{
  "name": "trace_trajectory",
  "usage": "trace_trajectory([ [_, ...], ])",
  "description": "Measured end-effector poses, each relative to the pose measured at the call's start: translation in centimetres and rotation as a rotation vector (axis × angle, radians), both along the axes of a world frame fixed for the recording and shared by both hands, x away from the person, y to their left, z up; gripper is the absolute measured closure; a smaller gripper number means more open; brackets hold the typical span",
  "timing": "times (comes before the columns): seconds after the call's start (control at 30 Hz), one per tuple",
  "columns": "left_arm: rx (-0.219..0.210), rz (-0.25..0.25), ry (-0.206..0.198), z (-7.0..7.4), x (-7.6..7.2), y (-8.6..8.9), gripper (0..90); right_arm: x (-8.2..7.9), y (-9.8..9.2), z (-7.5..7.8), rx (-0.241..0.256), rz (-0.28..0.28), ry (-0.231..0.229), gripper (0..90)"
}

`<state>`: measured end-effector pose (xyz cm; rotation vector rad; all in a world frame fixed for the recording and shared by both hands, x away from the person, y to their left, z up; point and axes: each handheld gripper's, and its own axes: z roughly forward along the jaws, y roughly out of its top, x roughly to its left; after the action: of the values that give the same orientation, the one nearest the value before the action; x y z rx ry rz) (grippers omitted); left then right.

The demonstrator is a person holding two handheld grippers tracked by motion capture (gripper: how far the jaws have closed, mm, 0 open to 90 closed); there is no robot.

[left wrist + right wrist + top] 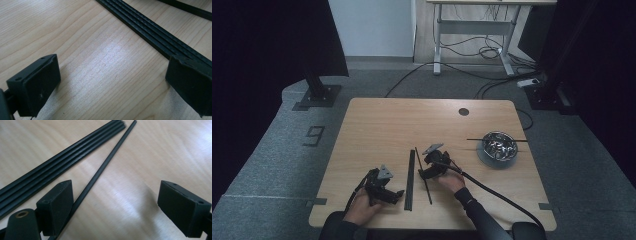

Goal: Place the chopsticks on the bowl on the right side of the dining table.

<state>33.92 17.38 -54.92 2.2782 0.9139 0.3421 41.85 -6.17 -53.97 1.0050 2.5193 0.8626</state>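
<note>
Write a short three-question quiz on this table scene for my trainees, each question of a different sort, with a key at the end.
1. True or false: the left gripper is clamped shut on the flat ribbed strip.
2. Multiple choice: where does the metal bowl stand? A) at the table's right side, B) at its left edge, C) between the two grippers.
3. Fill the gap: in the right gripper view, the thin black rod runs past the jaw on that view's ____ side.

Key
1. False: its jaws stand wide apart over bare wood, with the strip beside one jaw.
2. A
3. Left; the right gripper is open too.
</note>
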Motion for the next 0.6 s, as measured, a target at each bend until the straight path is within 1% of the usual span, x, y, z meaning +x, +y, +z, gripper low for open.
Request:
trace_trajectory([
  [0.1,0.0,0.0,0.0,0.0,0.0,0.0,0.0,0.8,-0.2,0.0,-0.004,-0.023,-0.008,13.1],
  [0.17,0.0,0.0,0.0,0.0,0.0,0.0,0.0,1.2,-0.4,0.0,-0.006,-0.035,-0.005,13.1],
  [0.2,0.0,0.001,0.0,0.0,0.0,0.0,0.0,1.3,-0.4,0.1,-0.007,-0.04,-0.004,13.0],
  [0.33,0.002,-0.002,0.0,0.0,0.0,0.0,0.0,1.5,-1.2,0.2,-0.041,-0.061,-0.017,13.0],
  [0.4,0.002,-0.002,0.0,0.0,0.0,0.0,0.0,1.4,-1.4,0.2,-0.04,-0.064,-0.017,13.0],
  [0.47,0.002,-0.002,0.001,0.0,0.0,0.0,0.0,1.4,-2.1,0.2,-0.035,-0.075,-0.014,13.0],
  [0.5,0.002,-0.002,0.001,0.0,0.0,0.0,0.0,1.4,-2.1,0.2,-0.035,-0.075,-0.014,13.0],
  [0.57,0.003,-0.002,0.0,0.0,0.0,0.0,0.0,1.5,-2.8,0.1,-0.03,-0.084,-0.012,13.0],
  [0.6,0.002,-0.002,0.0,0.0,0.0,0.0,0.0,1.5,-3.6,0.1,-0.031,-0.095,-0.016,13.0],
])
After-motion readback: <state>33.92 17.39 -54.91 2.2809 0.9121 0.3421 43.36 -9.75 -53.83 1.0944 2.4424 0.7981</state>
